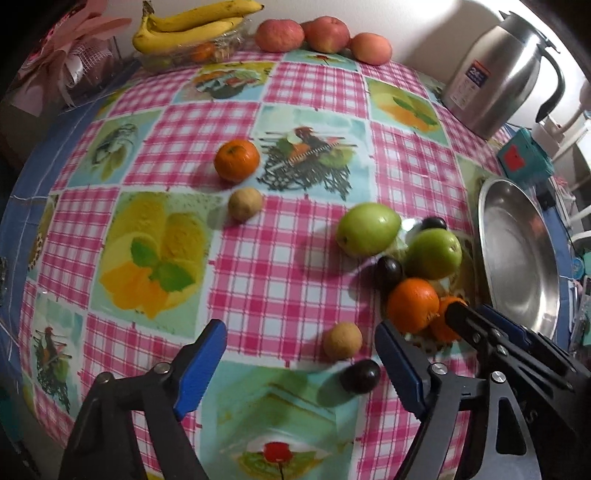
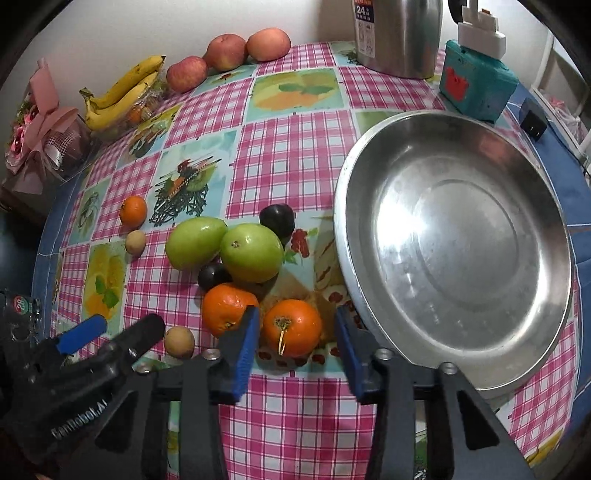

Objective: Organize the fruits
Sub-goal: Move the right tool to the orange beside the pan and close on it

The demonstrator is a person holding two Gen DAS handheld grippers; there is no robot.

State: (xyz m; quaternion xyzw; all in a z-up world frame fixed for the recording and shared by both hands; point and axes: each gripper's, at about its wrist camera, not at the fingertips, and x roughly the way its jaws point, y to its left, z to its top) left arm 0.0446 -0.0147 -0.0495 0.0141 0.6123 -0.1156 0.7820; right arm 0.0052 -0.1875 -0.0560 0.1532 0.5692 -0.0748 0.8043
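Loose fruit lies on the checked tablecloth beside a large steel pan (image 2: 458, 251), also in the left wrist view (image 1: 517, 254). My right gripper (image 2: 295, 332) is open, its blue pads either side of an orange (image 2: 292, 326) without closing on it. A second orange (image 2: 223, 308), two green fruits (image 2: 253, 252) (image 2: 194, 242) and dark plums (image 2: 277, 220) (image 2: 212, 275) sit just beyond. My left gripper (image 1: 301, 352) is open and empty above the cloth, near a small tan fruit (image 1: 342, 339) and a dark plum (image 1: 360, 376). The right gripper (image 1: 491, 332) shows at its right.
Bananas in a clear bowl (image 1: 192, 29) and three apples (image 1: 321, 35) stand at the back. A steel thermos jug (image 1: 502, 70) and a teal box (image 2: 476, 83) are back right. A lone orange (image 1: 236, 159) and a tan fruit (image 1: 245, 204) lie mid-table. A pink bouquet (image 2: 40, 122) sits far left.
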